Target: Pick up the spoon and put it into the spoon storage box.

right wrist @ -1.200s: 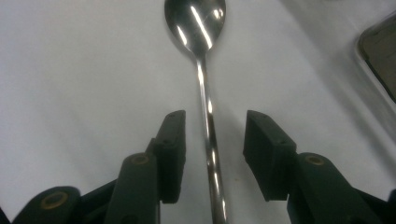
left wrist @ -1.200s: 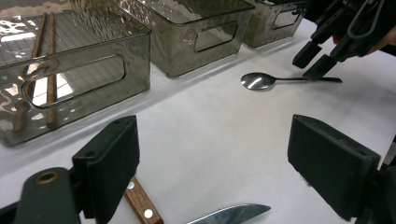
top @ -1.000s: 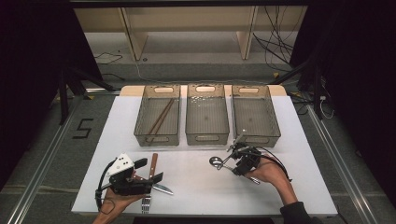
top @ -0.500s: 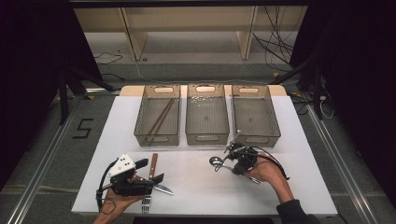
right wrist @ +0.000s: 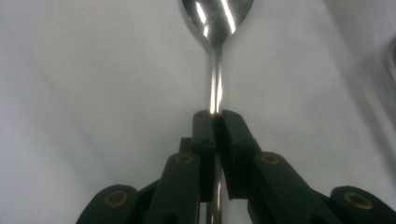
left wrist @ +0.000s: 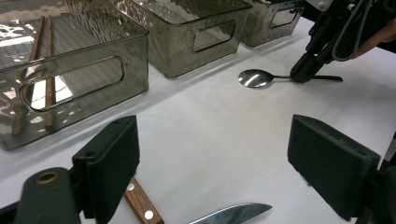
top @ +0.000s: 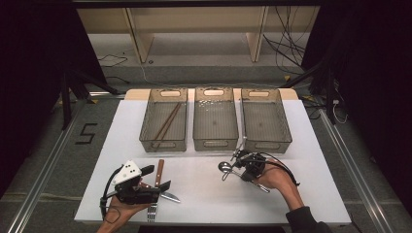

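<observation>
— Where do we have the spoon (right wrist: 217,28)?
— Flat on the white bench (top: 204,194), just before the middle bin (top: 215,119). Our right tool (right wrist: 215,122) has just closed, pinching its handle.
— And our left tool (left wrist: 212,163)?
— Spread wide above the knife (left wrist: 229,214).

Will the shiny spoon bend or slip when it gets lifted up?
The spoon looks like solid metal, so it probably stays stiff. Its polished handle is thin, and the right gripper pinches it with narrow pads, so it might swivel or slip. Its bowl sits far from the grip, so it may droop.
</observation>
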`<state>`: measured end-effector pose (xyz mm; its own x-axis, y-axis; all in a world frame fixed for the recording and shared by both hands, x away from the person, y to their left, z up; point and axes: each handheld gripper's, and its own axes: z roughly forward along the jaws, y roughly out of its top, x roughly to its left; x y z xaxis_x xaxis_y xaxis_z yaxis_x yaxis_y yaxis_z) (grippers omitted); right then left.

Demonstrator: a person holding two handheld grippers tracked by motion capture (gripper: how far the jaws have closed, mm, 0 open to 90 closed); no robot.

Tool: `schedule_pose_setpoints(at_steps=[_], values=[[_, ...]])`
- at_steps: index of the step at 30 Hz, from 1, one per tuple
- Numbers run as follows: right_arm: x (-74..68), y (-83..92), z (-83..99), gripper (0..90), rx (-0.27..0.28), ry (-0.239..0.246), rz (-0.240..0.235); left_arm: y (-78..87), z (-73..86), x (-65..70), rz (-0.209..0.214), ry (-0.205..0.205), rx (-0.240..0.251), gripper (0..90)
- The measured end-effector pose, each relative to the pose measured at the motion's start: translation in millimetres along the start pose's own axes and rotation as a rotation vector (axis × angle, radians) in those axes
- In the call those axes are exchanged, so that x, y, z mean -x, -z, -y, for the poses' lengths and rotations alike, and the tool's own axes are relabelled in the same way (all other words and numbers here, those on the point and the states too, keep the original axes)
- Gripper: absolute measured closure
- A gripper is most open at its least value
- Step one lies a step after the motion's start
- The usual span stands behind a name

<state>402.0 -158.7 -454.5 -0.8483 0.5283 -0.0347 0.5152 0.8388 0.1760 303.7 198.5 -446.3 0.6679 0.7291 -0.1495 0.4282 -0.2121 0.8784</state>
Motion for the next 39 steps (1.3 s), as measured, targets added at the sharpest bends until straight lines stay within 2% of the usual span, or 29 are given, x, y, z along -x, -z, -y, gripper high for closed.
schedule_pose_setpoints(at_steps=[9,18,23,30,39], values=[[-0.2,12.0,2.0,85.5,0.031,-0.003,0.009,0.2,0.2,-0.3,-0.005,0.002,0.0,16.3],[-0.4,35.7,3.1,85.5,0.145,-0.027,0.0,1.0,0.1,-1.0,-0.01,0.002,0.014,16.3],[1.1,47.2,0.7,85.5,0.21,-0.044,0.016,0.7,0.3,-1.0,-0.013,0.004,0.015,16.4],[5.1,55.6,-5.6,85.5,0.274,-0.058,0.034,1.2,0.5,-1.7,-0.015,0.009,0.021,16.3],[11.8,64.2,-18.1,85.5,0.347,-0.073,0.022,1.8,0.3,-2.5,-0.022,0.011,0.024,16.3]])
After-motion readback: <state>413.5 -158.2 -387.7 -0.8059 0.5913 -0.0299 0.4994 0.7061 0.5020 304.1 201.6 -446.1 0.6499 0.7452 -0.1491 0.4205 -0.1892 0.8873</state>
